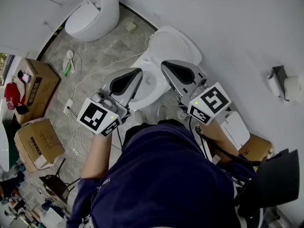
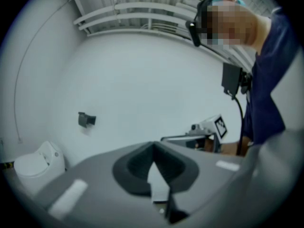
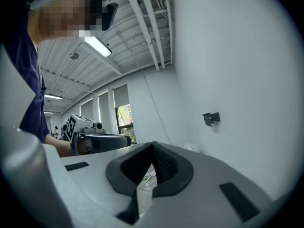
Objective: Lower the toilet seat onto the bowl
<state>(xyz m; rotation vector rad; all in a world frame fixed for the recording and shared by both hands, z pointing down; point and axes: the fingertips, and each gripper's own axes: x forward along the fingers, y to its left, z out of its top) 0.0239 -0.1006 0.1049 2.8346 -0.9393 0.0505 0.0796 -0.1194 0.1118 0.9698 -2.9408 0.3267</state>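
The white toilet bowl [image 1: 148, 85] stands against the wall, with its seat and lid [image 1: 172, 43] raised and leaning back on the wall. Both grippers hover over the bowl's front and point toward the wall. My left gripper [image 1: 137, 72] is over the bowl's left side and my right gripper [image 1: 165, 64] over its right side. Each has its jaws together with nothing between them, as the left gripper [image 2: 153, 145] and right gripper [image 3: 153, 144] show in their own views. Neither touches the seat.
A second white toilet [image 1: 93, 13] stands at the back left. Cardboard boxes [image 1: 42, 80] and loose cables [image 1: 76, 127] lie on the floor to the left. A dark bracket [image 1: 278, 75] is fixed to the wall at the right. A box [image 1: 255, 146] sits by my right side.
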